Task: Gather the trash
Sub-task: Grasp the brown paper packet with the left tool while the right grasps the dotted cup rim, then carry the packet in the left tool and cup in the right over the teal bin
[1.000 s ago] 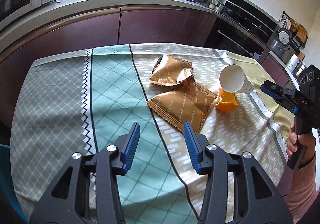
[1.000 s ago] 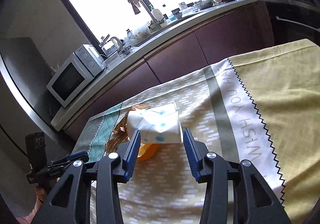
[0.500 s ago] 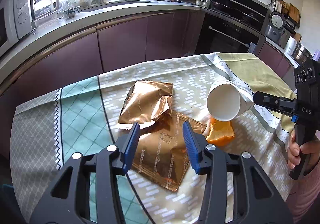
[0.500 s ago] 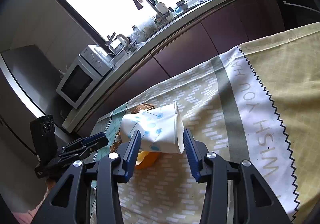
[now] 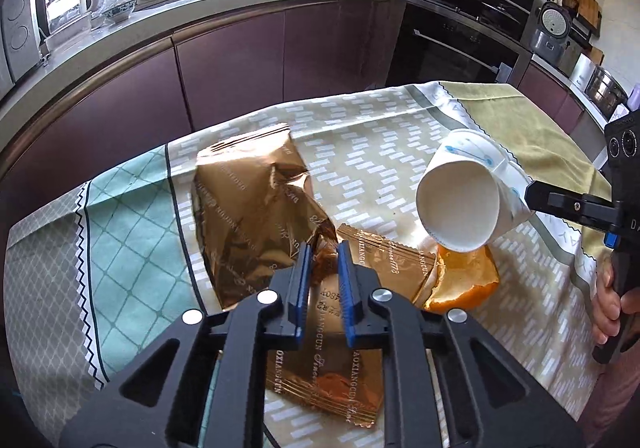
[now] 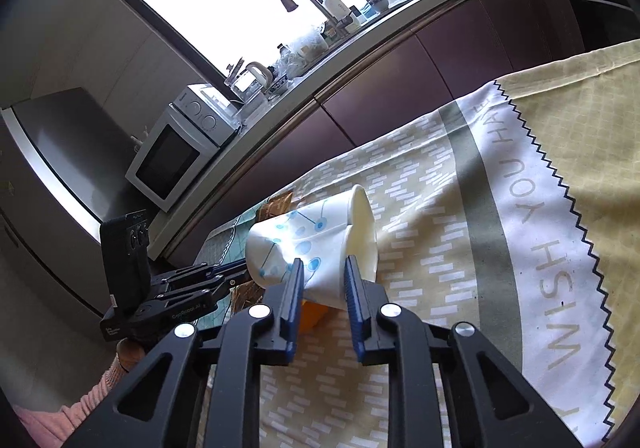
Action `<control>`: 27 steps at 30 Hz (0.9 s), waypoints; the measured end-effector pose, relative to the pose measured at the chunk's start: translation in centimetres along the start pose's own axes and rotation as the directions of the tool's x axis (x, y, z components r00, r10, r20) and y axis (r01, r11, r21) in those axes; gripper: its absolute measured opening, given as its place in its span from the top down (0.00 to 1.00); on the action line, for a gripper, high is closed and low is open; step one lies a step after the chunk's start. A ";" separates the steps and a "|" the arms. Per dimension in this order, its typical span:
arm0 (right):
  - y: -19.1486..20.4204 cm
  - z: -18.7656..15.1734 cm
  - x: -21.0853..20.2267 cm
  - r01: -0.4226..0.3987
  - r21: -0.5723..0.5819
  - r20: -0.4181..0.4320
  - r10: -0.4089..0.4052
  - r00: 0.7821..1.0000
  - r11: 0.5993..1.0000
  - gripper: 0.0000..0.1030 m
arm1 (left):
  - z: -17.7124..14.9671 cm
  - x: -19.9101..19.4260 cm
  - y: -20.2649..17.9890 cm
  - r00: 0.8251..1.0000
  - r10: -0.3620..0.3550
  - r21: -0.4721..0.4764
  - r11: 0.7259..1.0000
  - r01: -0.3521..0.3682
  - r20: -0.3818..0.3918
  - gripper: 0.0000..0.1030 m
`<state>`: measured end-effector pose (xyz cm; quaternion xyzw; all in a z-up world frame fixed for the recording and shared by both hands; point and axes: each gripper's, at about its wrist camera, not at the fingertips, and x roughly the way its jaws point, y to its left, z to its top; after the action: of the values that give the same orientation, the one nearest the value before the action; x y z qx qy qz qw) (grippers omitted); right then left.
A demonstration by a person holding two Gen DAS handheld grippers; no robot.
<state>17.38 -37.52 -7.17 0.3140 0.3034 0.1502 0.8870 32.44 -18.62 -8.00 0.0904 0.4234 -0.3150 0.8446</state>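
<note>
My left gripper (image 5: 323, 248) is shut on a corner of the crumpled gold wrapper (image 5: 256, 216), which lies partly over a flat gold wrapper (image 5: 352, 340) on the tablecloth. My right gripper (image 6: 322, 268) is shut on a white paper cup with blue dots (image 6: 316, 242), squeezing it and holding it on its side above the table. The cup also shows in the left wrist view (image 5: 464, 200), its mouth facing me, just above an orange peel (image 5: 464, 284). The peel shows under the cup in the right wrist view (image 6: 310, 314).
The table wears a patterned cloth (image 5: 132, 248) of green, beige and yellow bands (image 6: 580, 152). Purple cabinets (image 5: 232, 60) and a cluttered counter run behind it. A microwave (image 6: 180, 152) sits on the counter. An oven wall (image 5: 460, 32) stands far right.
My left gripper moved forward over the wrappers and shut on the crumpled one. My right gripper squeezed tighter on the cup, denting it, and tilted it further.
</note>
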 end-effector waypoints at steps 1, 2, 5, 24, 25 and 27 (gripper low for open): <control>0.0 -0.1 -0.1 -0.001 -0.001 0.001 0.001 1.000 1.000 0.85 | 0.0 0.1 0.0 1.000 -0.006 -0.004 1.000 0.006 -0.002 0.91; 0.1 -0.2 -0.2 -0.004 -0.003 0.002 0.004 1.000 1.000 0.86 | 0.0 0.1 0.0 1.000 -0.007 -0.006 1.000 0.007 -0.002 0.92; 0.5 -0.4 -0.2 -0.011 -0.016 0.002 0.011 1.000 1.000 0.88 | 0.0 -0.1 0.2 1.000 -0.008 -0.018 1.000 0.008 0.007 0.94; 4.8 -0.7 -1.7 -0.068 -0.079 0.046 0.072 0.996 0.995 0.97 | -3.6 -9.4 3.5 0.991 -0.033 -0.103 0.994 0.047 0.128 0.99; 5.0 -0.8 -1.8 -0.071 -0.084 0.046 0.075 0.996 0.994 0.97 | -4.0 -10.1 3.7 0.990 -0.034 -0.108 0.993 0.049 0.137 0.99; 5.7 -1.0 -1.9 -0.080 -0.093 0.046 0.085 0.995 0.992 0.97 | -5.0 -11.4 4.3 0.988 -0.036 -0.122 0.991 0.055 0.153 0.99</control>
<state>14.89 -33.65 -3.25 0.2890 0.2608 0.1925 0.9008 26.68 -7.97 -2.76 0.0035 0.3794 -0.3128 0.8708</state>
